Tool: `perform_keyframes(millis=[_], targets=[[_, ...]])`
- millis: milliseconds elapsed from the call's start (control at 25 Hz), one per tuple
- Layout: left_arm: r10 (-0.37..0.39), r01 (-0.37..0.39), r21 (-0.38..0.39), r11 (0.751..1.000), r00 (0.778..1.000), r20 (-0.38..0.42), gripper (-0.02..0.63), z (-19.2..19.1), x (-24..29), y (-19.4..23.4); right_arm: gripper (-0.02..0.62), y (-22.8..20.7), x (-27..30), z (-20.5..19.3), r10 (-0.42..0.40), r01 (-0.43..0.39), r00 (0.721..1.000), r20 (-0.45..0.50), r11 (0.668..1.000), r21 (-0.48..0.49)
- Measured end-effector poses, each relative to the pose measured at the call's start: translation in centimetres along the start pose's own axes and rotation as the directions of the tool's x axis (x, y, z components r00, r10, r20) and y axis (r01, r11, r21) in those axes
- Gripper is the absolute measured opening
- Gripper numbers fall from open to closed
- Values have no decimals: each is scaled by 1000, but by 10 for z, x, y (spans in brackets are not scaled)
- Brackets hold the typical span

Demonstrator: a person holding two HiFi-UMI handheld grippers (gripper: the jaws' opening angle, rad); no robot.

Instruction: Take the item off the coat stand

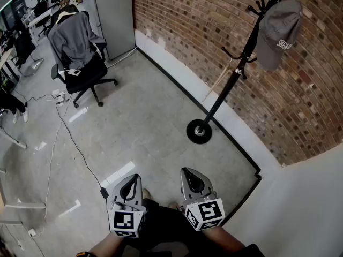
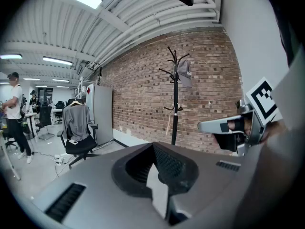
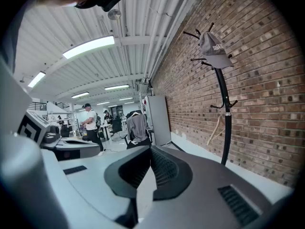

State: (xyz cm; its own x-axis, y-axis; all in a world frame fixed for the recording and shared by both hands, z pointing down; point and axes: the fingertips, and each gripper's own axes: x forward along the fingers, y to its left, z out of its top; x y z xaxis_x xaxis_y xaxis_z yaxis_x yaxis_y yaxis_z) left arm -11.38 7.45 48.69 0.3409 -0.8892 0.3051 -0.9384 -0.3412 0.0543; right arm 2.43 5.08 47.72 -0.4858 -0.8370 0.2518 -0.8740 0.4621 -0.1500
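Observation:
A grey cap (image 1: 278, 32) hangs on an upper hook of the black coat stand (image 1: 228, 90), which rises from a round base by the brick wall. Both grippers are held low and near my body, well short of the stand. My left gripper (image 1: 131, 184) is shut and holds nothing. Beside it my right gripper (image 1: 193, 179) is also shut and holds nothing. In the left gripper view the stand (image 2: 175, 104) and the cap (image 2: 184, 73) are far ahead, beyond the closed left gripper (image 2: 155, 173). The right gripper view shows the cap (image 3: 215, 46) high up on the stand (image 3: 224, 113), past the closed right gripper (image 3: 145, 175).
An office chair (image 1: 83, 63) draped with a grey garment stands at the far left, next to a grey cabinet (image 1: 113, 15). A cable (image 1: 69, 138) runs across the concrete floor. A white wall (image 1: 311, 208) juts in at the right. People (image 3: 90, 123) stand among distant desks.

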Motion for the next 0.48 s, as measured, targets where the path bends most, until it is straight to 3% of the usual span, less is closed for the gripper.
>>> perform_keyframes(millis=[240,480], targets=[[-78,78,7,997,997,18,32,29,33,39,15,6,45,32,-75,75,997,13,997,-17],[-155,155,-3,988,988,3,32,31,59,72,15,2,74,39,-189,189,982,-4,981,-40]])
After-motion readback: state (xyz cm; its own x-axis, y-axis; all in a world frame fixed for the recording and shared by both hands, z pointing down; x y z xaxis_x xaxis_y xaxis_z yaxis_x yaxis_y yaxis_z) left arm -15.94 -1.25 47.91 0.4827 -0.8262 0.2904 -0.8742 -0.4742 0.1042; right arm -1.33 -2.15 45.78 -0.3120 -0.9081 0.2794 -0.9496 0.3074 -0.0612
